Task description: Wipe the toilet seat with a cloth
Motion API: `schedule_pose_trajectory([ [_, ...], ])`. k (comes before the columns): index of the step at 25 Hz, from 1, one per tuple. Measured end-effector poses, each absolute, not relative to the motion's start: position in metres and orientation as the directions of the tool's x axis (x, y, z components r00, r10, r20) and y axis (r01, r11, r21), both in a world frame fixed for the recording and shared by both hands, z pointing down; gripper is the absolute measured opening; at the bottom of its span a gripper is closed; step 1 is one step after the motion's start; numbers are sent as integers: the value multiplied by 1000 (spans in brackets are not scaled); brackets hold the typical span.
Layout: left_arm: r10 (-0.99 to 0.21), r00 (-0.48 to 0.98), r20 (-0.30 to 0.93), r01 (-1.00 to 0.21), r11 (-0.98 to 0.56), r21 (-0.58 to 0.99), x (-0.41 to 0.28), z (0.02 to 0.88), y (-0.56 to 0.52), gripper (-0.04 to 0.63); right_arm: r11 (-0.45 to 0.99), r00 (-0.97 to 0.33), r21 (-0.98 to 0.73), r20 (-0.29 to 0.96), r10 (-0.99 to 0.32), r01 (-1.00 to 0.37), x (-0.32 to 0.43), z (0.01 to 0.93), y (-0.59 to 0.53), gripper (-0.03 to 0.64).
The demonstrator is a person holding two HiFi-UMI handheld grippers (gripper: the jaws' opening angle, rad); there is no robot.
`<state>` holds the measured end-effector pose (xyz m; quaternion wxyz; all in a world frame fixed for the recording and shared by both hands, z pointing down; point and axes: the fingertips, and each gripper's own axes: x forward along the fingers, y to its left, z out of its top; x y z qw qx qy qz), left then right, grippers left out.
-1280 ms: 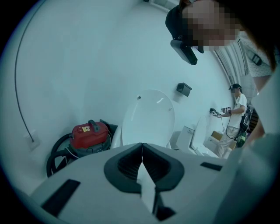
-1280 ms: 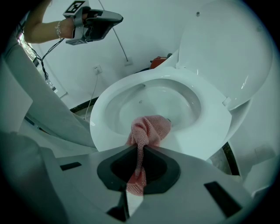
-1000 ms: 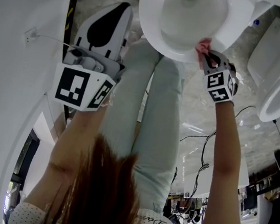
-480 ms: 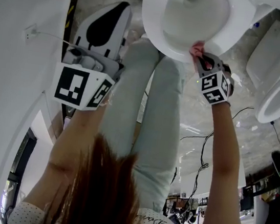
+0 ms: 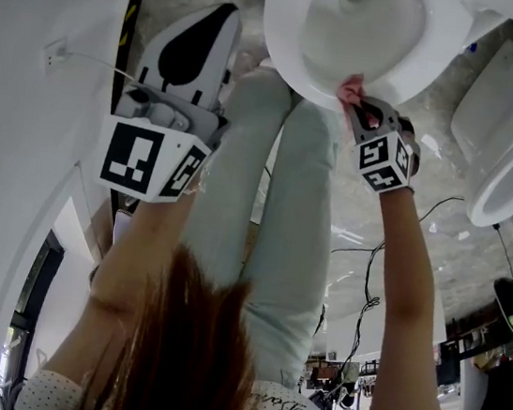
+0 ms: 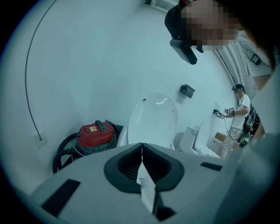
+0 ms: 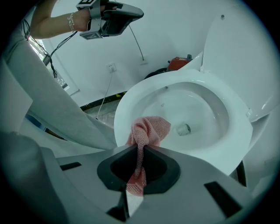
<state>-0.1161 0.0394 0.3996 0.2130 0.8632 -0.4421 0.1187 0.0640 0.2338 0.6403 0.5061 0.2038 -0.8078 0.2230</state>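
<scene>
Jaws of my right gripper are pinched tight on the pink cloth. It runs as a narrow strip straight out between them, its bunched end spread on the front rim of the toilet seat and pointing toward the bowl. That rim curves away bare on both sides, though my trouser leg stands just beside its left edge. My left gripper is closed on nothing, held well apart, facing the raised lid and a red vacuum.
</scene>
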Motion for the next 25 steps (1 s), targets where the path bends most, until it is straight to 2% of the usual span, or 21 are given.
schedule_pose_trajectory([
  [25,-746,534,398,-846,-465,261,-135,403,41,6,909,-504,-143,860,-82,-391,20,639,233,32],
])
